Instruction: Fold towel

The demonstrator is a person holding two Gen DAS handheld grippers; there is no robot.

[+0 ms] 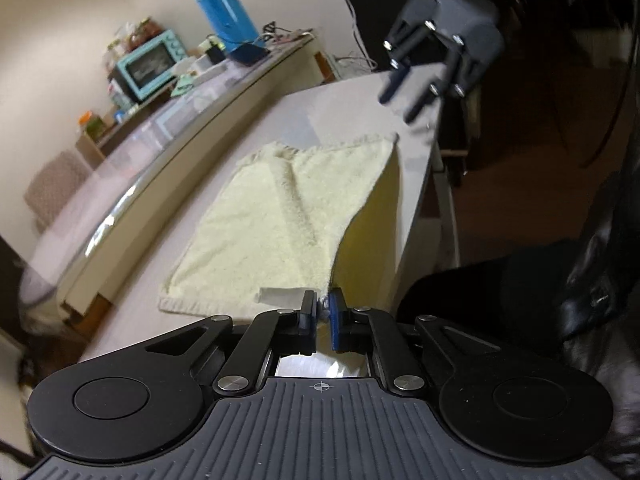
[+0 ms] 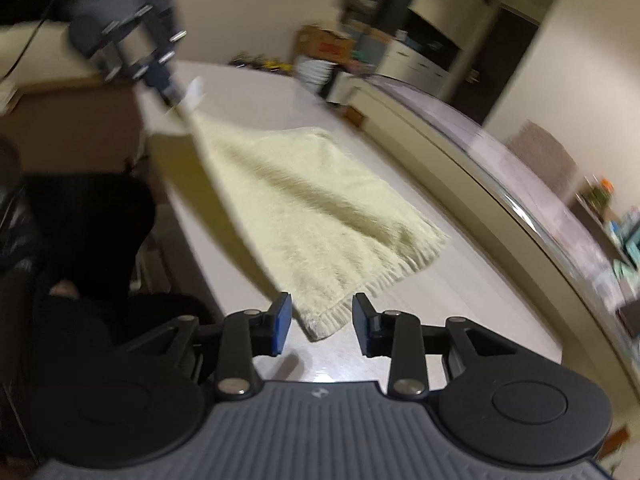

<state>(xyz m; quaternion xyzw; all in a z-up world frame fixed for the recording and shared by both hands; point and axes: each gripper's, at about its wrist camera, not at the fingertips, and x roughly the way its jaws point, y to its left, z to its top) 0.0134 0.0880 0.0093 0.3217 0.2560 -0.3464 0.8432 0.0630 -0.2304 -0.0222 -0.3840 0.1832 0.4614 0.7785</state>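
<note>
A pale yellow towel [image 1: 276,216] lies on a light table [image 1: 168,312]. My left gripper [image 1: 323,316] is shut on the towel's near corner, by its white tag, and holds that corner lifted off the table. In the right wrist view the towel [image 2: 320,216] stretches from that raised corner at upper left, where the left gripper [image 2: 170,94] pinches it, down to a corner near my right gripper [image 2: 320,326]. The right gripper is open, its blue pads either side of that near corner and above the table. It also shows in the left wrist view [image 1: 400,98], open above the far corner.
A long counter [image 1: 172,120] runs beside the table, carrying a blue flask [image 1: 224,12], a teal oven [image 1: 152,62] and small items. A dark seat [image 1: 520,300] and floor lie past the table's right edge. Boxes and cabinets [image 2: 400,52] stand at the far end.
</note>
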